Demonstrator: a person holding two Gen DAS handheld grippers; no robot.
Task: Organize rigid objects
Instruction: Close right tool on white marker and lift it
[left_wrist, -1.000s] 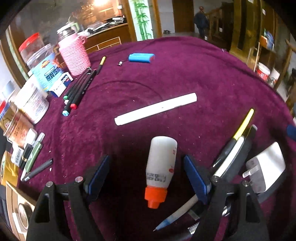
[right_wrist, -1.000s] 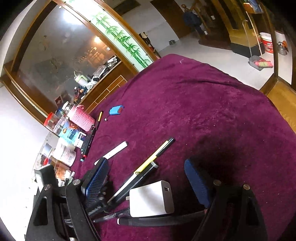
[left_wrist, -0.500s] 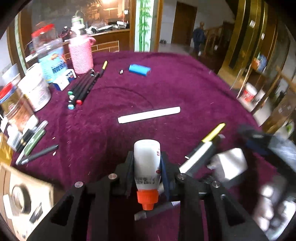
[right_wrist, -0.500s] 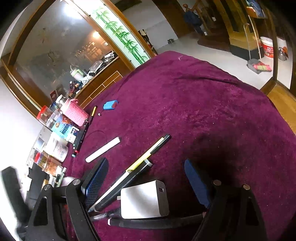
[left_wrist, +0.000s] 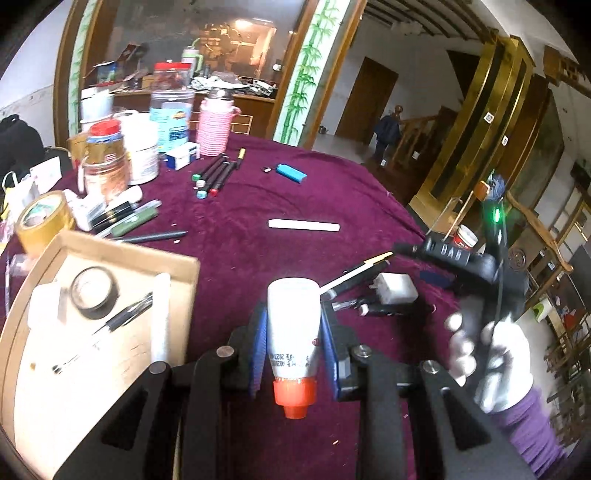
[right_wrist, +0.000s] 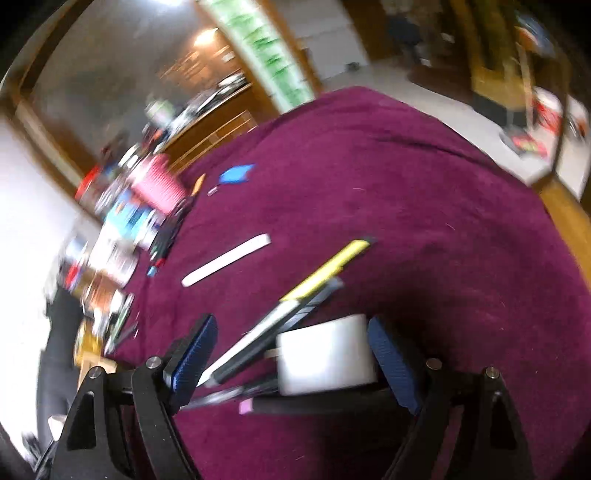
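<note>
My left gripper (left_wrist: 293, 314) is shut on a white bottle (left_wrist: 293, 325) with an orange cap, which points back at the camera. The bottle hangs above the purple cloth, just right of an open cardboard box (left_wrist: 110, 245). In the blurred right wrist view my right gripper (right_wrist: 291, 350) stands open. A white charger (right_wrist: 325, 356) lies on the cloth between its jaws, close to the right pad. A yellow pen and darker pens (right_wrist: 321, 275) also run between the jaws. A gloved hand (left_wrist: 487, 354) holds that gripper over the charger (left_wrist: 393, 291).
The box holds a tape roll (left_wrist: 94, 293), a pen and white pieces. On the cloth lie a white stick (left_wrist: 303, 225), a blue lighter (left_wrist: 291, 172), markers (left_wrist: 214, 177) and more pens (left_wrist: 136, 221). Jars and a pink-sleeved bottle (left_wrist: 214, 125) crowd the far left edge.
My left gripper closed on the bottle, lifted it off the cloth and swung left, bringing the box into view. My right gripper shifted so the charger now sits between its jaws.
</note>
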